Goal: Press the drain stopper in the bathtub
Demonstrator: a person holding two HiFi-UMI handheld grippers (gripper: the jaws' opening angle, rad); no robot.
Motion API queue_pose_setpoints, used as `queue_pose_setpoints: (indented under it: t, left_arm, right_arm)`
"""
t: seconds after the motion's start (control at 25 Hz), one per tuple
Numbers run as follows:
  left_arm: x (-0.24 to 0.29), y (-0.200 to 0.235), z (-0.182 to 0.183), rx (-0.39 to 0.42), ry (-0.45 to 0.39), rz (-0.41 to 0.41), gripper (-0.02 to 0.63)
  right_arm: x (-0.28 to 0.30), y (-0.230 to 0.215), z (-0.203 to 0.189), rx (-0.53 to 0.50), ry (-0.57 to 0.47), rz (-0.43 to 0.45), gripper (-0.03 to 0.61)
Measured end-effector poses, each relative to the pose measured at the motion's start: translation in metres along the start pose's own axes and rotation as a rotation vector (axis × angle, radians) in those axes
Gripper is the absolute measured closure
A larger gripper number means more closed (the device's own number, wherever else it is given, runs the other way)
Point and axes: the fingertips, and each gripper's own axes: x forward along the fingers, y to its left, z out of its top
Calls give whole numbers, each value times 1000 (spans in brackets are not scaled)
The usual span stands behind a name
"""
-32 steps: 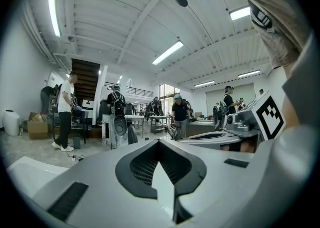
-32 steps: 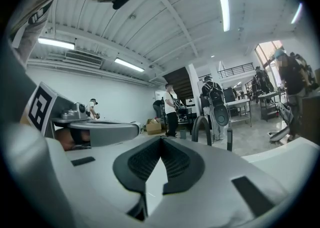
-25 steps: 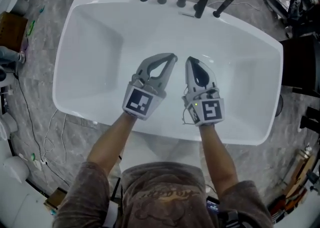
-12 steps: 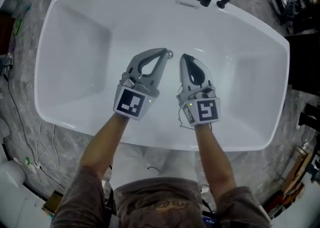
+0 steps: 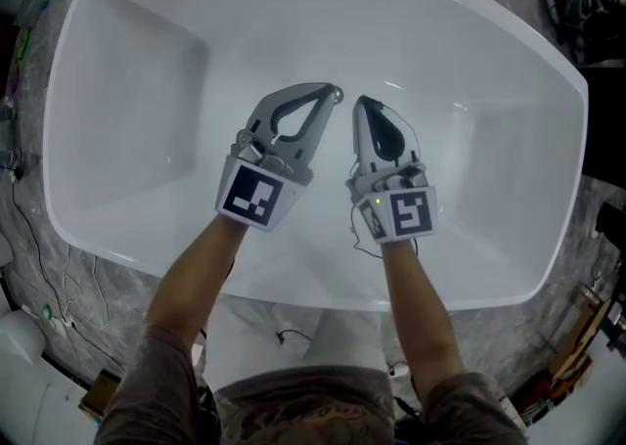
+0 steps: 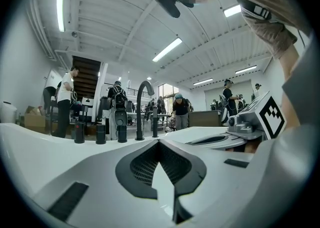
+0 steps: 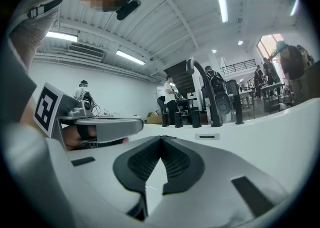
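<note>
Above the middle of the glossy white oval bathtub (image 5: 137,81), my grey left gripper (image 5: 331,95) and grey right gripper (image 5: 361,104) are both closed on nothing. No view shows the drain stopper, which is probably beneath them. I'd lower one closed tip vertically and press squarely.

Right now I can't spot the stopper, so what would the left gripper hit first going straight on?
Probably the far inner wall of the glossy white bathtub, below the black curved faucet; nothing nearer shows ahead of the left gripper, but depth is unclear.
</note>
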Motion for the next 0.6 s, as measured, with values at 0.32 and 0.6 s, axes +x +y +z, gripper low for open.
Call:
queue_pose_setpoints:
  t: [0.32,0.6]
  left_arm:
    - [15,-2,-46,4,4,-25,615]
    - [29,-2,-88,6,12,-39,615]
  right_arm:
    - [8,-16,-42,3,1,-19,577]
    - [22,-33,-81,26,5,-21,577]
